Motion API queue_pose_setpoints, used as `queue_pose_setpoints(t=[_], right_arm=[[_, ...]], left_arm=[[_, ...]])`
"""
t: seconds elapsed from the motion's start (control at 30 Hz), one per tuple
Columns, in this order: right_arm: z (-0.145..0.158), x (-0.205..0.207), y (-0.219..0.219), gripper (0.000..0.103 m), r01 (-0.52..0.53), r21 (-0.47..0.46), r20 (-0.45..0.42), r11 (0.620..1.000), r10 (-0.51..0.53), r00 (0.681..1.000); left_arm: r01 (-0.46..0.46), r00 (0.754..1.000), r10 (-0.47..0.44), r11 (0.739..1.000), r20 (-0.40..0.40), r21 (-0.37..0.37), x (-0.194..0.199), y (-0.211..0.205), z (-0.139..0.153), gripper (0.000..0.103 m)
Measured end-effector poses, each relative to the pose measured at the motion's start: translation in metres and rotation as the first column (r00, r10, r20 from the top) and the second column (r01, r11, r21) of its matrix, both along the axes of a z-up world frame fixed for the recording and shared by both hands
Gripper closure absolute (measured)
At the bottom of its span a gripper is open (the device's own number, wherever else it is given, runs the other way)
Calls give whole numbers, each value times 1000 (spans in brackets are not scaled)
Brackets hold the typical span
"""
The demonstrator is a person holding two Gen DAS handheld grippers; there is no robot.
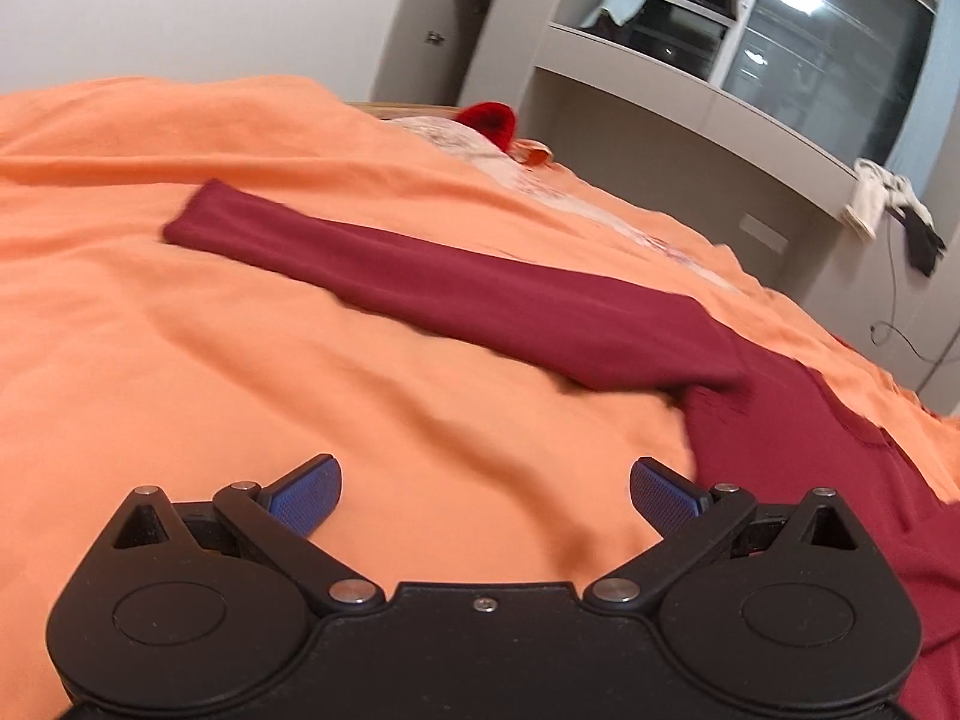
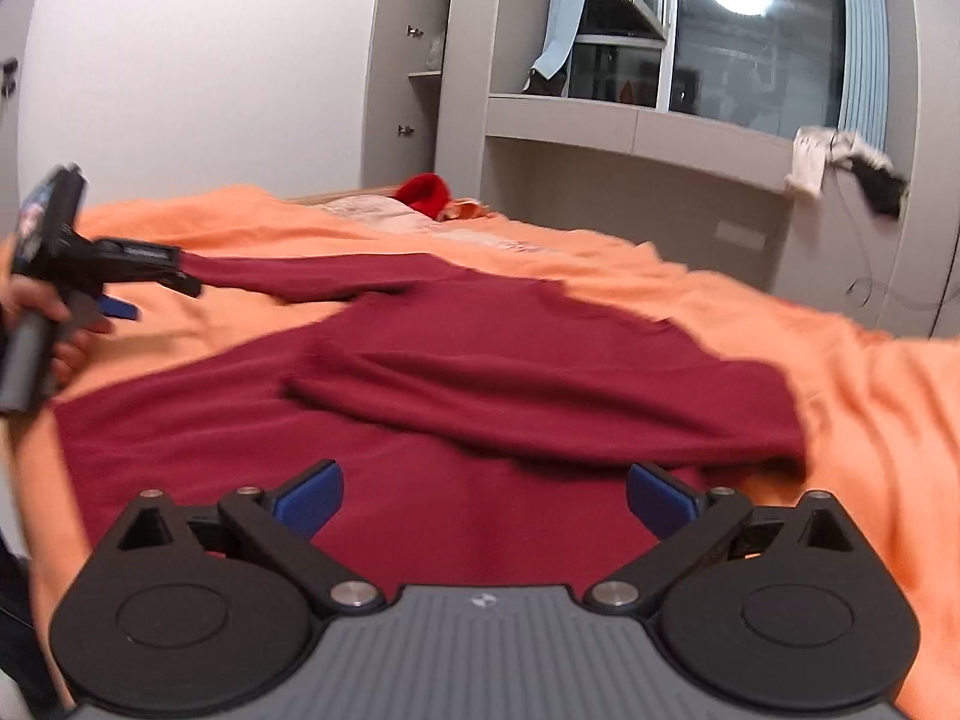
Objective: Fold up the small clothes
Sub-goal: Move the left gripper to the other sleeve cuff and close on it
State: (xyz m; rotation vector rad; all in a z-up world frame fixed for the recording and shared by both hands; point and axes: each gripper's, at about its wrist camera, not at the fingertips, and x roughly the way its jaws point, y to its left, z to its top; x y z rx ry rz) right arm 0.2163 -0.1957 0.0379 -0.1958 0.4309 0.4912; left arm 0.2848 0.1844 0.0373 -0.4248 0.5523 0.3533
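1. Dark red long-sleeved top [image 2: 456, 438]: lies flat on the orange bedspread [image 2: 870, 408], its body spread toward the near edge of the bed.
2. Right sleeve [image 2: 540, 402]: folded across the chest of the top, lying on the body cloth.
3. Left sleeve [image 1: 432, 282]: stretched out straight over the bedspread, away from the body, cuff toward the far side of the bed.
4. Right gripper [image 2: 485, 495]: jaws spread wide with nothing between them; its blue pads [image 2: 309, 501] hover above the lower body of the top, clear of the cloth.
5. Left gripper [image 1: 485, 495]: jaws likewise spread and empty; it hangs over bare bedspread just beside the top's side edge. In the right wrist view the same tool appears at the far left, gripped by a hand [image 2: 36, 324], near the outstretched sleeve.
6. Red knitted item [image 2: 426, 192]: at the far end of the bed, well apart from the top, beside a pale patterned cloth [image 1: 456, 135].
7. Grey built-in shelf [image 2: 636, 126]: runs under the window [image 2: 750, 36]; light cloths [image 2: 810, 162] hang over its right end.
8. Blue curtains [image 2: 564, 6]: frame the window.
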Motion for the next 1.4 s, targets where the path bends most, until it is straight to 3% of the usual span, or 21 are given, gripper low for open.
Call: queue_pose_setpoints(t=[0.1, 0.17, 0.3, 0.53, 0.7, 0.9, 1.03, 1.13, 1.17, 1.27, 1.4], right_arm=[[-4, -17, 8, 0, -24, 100, -22, 995, 26, 999], [-8, -19, 12, 0, -32, 127, -50, 991, 38, 998], [-17, -18, 24, 0, -40, 81, -24, 996, 42, 999], [-31, -11, 23, 0, -14, 90, 26, 996, 12, 1000], [-35, 2, 10, 0, 4, 188, -43, 982, 5, 999], [-46, 12, 4, 0, 23, 213, -129, 977, 5, 992], [-48, 8, 3, 0, 19, 210, -124, 978, 8, 992], [-49, 6, 8, 0, 7, 189, -110, 982, 14, 994], [-49, 5, 9, 0, 3, 181, -107, 983, 17, 994], [-49, 3, 13, 0, -3, 171, -98, 985, 20, 995], [-49, 4, 13, 0, -2, 181, -96, 983, 19, 995]], left_arm=[[-15, 1000, 15, 999, 17, -33, -5, 23, -5, 1], [-3, 999, 7, 996, 41, -94, -5, 38, -7, 1], [-11, 994, 31, 982, 101, -187, 6, 64, -13, 1], [-129, 967, 193, 935, 169, -331, 27, 116, -28, 1], [-199, 941, 278, 915, 192, -351, 44, 132, -33, 1], [-295, 899, 381, 892, 217, -341, 53, 145, -36, 1], [-372, 863, 454, 867, 219, -332, 54, 147, -35, 19], [-426, 803, 533, 826, 266, -370, 44, 151, -37, 54], [-432, 794, 547, 815, 266, -386, 42, 155, -38, 68], [-448, 781, 574, 791, 248, -417, 41, 164, -41, 97], [-424, 782, 552, 812, 289, -400, 36, 159, -35, 100]])
